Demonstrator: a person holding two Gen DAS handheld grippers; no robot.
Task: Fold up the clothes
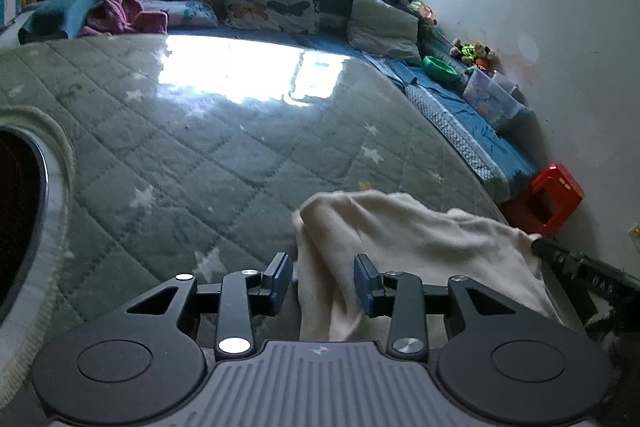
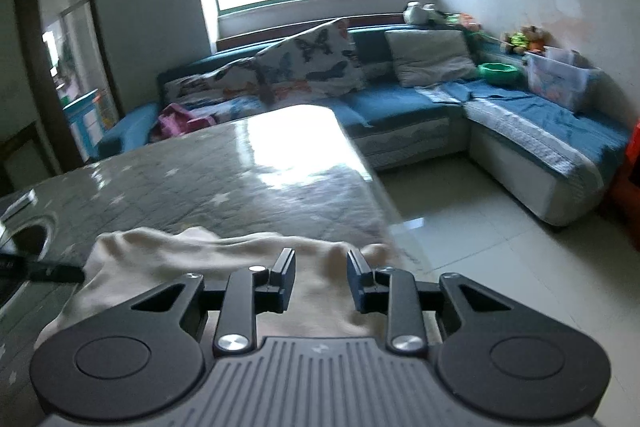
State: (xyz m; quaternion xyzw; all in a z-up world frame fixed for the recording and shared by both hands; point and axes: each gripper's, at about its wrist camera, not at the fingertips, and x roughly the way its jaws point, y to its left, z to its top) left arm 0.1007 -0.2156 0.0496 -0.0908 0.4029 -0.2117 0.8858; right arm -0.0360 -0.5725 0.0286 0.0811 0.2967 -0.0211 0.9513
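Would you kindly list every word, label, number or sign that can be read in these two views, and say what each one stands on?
None can be read with confidence.
Pale lettering on the right gripper's arm, seen in the left wrist view: too blurred to read.
A small pale emblem on each gripper's grey body: a mark, not text.
The red box and clear plastic bin: no legible label.

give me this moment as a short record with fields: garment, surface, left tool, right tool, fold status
garment: cream cloth, rumpled, at the table's near edge
surface: table with grey-green quilted star cover
left tool: jaws open, over the cloth's left edge, gripping nothing
right tool: jaws open, above the cloth, gripping nothing
fold status: no tidy fold visible yet
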